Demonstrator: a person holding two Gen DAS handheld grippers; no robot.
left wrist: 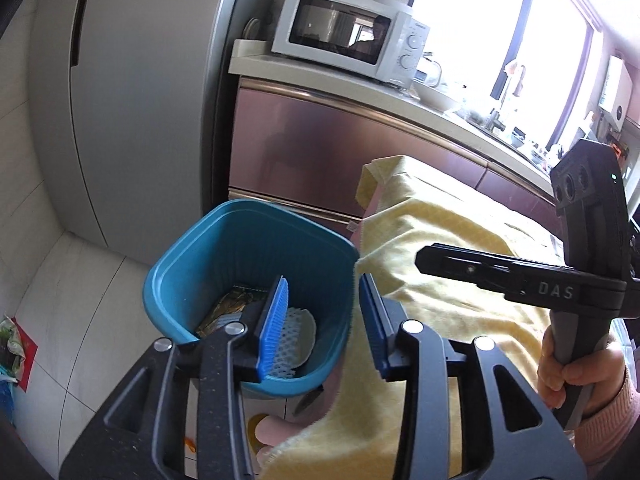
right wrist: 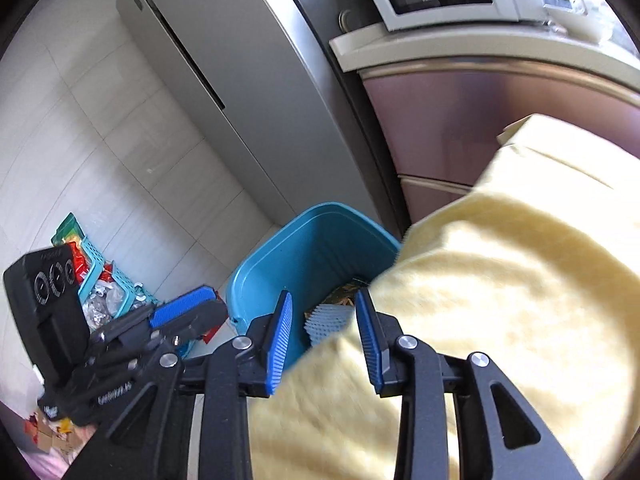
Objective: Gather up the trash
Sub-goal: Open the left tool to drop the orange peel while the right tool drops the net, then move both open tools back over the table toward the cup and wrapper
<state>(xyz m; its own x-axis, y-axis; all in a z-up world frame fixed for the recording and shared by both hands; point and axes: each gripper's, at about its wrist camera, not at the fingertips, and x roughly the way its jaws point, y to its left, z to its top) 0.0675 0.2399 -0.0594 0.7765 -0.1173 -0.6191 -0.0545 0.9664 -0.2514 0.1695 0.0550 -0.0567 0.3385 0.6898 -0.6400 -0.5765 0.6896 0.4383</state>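
A blue bin (left wrist: 248, 248) stands on the floor beside a table draped in yellow cloth (left wrist: 440, 240). Inside it lie a white foam net (left wrist: 294, 340) and a dark printed wrapper (left wrist: 232, 304). My left gripper (left wrist: 322, 320) hovers over the bin's near rim, open, with nothing between its blue pads. In the right wrist view, my right gripper (right wrist: 324, 328) is open and empty above the cloth's edge (right wrist: 500, 280). Past its fingers I see the bin (right wrist: 304, 248), the foam net (right wrist: 326, 318) and the wrapper (right wrist: 344, 292). The left gripper (right wrist: 176, 320) sits to its left.
A grey fridge (left wrist: 132, 100) stands behind the bin, with a pink cabinet (left wrist: 304, 140) and a white microwave (left wrist: 348, 32) to its right. On the floor to the left, a teal basket (right wrist: 104, 292) holds wrappers and foil. A hand (left wrist: 576, 372) holds the right gripper's handle.
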